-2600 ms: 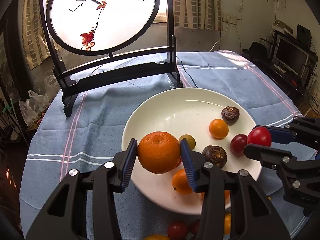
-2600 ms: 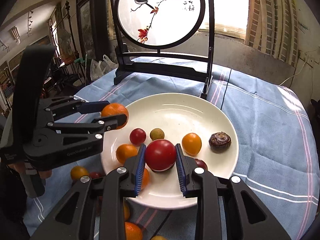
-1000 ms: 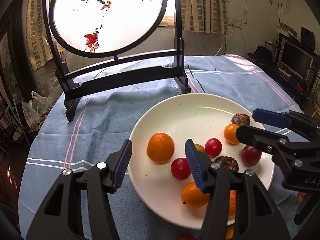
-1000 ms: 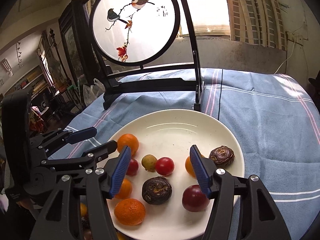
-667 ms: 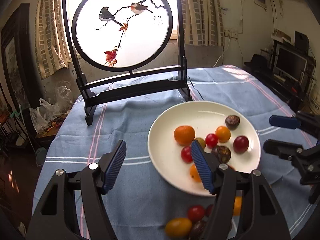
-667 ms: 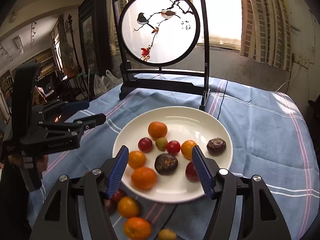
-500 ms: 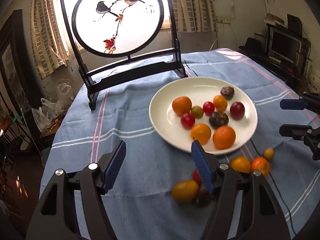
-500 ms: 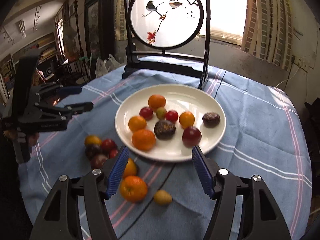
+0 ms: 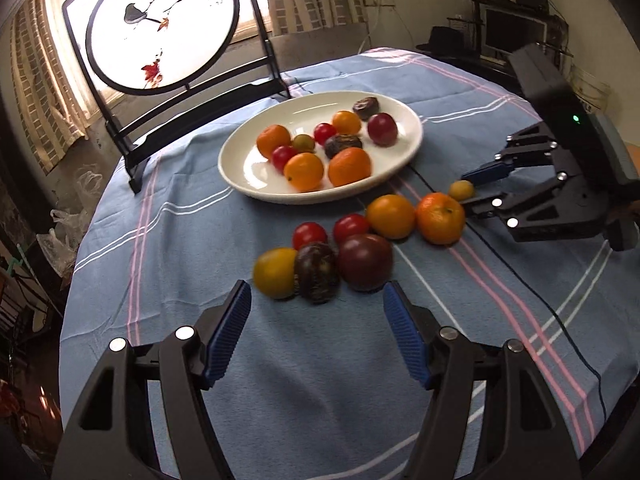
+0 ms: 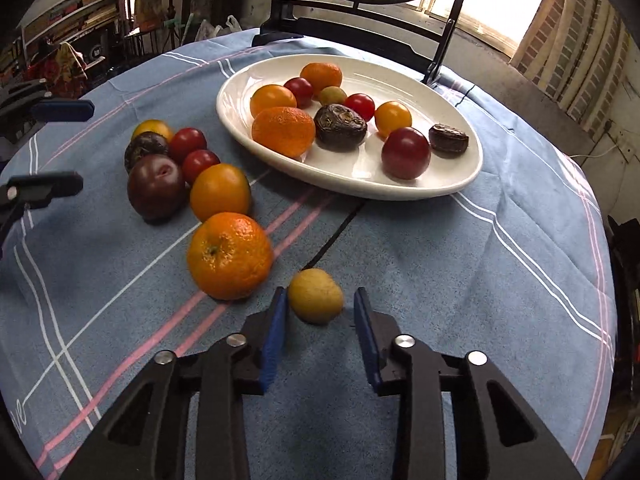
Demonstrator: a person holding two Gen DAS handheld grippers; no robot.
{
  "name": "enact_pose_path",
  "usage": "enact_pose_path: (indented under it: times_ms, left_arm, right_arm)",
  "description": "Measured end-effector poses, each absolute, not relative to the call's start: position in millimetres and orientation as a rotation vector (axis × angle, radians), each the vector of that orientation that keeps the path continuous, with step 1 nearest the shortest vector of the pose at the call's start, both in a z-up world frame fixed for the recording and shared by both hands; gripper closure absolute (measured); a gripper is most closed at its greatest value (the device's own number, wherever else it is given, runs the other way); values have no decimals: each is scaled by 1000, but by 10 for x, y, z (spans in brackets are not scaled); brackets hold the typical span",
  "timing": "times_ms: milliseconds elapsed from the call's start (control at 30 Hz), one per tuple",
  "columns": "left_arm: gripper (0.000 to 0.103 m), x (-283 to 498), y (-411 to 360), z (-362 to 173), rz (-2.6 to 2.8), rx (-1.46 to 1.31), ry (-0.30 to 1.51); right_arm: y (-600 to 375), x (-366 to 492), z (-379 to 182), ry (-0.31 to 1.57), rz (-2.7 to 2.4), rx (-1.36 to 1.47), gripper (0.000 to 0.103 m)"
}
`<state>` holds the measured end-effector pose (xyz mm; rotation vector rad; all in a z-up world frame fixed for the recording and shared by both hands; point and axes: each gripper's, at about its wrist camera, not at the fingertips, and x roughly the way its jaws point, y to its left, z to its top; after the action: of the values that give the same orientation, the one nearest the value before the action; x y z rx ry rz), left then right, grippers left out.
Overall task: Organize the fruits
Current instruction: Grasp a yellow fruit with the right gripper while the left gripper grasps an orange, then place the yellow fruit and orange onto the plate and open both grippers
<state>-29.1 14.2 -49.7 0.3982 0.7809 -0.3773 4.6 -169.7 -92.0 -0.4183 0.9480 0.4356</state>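
Both grippers are sitting back from the white plate (image 9: 234,178) now, where a second ago they were hovering right over it, and the loose fruit on the blue tablecloth (image 10: 460,280) is coming into view. My left gripper (image 9: 316,300) is hanging spread wide with nothing between its pads, pointing at a huddle of a yellow tomato (image 9: 275,272), a dark wrinkled fruit (image 9: 318,267) and a dark plum (image 9: 365,261), all touching. My right gripper (image 10: 320,300) is closing around the small yellow fruit (image 10: 316,296), which is lying on the cloth between the fingertips; its left pad may already be touching, though I am struggling to tell from this angle, and a sliver of cloth is showing beside the other pad. A mandarin (image 10: 230,256) is resting just left of that fruit (near, but apart). The plate is holding ten or so pieces, and the round bird screen (image 9: 160,24) is standing behind it.
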Motion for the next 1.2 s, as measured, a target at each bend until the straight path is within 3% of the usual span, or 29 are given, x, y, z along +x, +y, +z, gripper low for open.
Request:
enact_pose_path:
  times_ms: [333, 600, 633, 667, 1200]
  left_arm:
    - [36, -219, -779, -629, -480, 350, 850]
    - [54, 87, -1040, -780, -331, 259, 909]
    - [61, 86, -1049, -774, -312, 266, 906]
    - [62, 83, -1046, -768, -308, 270, 904]
    - [63, -44, -301, -105, -316, 171, 741]
  right_arm:
    - [-1970, -97, -759, 904, 410, -359, 76]
    - [-2147, -149, -725, 891, 411, -316, 76]
    - [-2159, -157, -726, 889, 414, -311, 76]
    - [-2170, -164, -725, 887, 415, -307, 76]
    - [-2032, -191, -458, 810, 448, -277, 76]
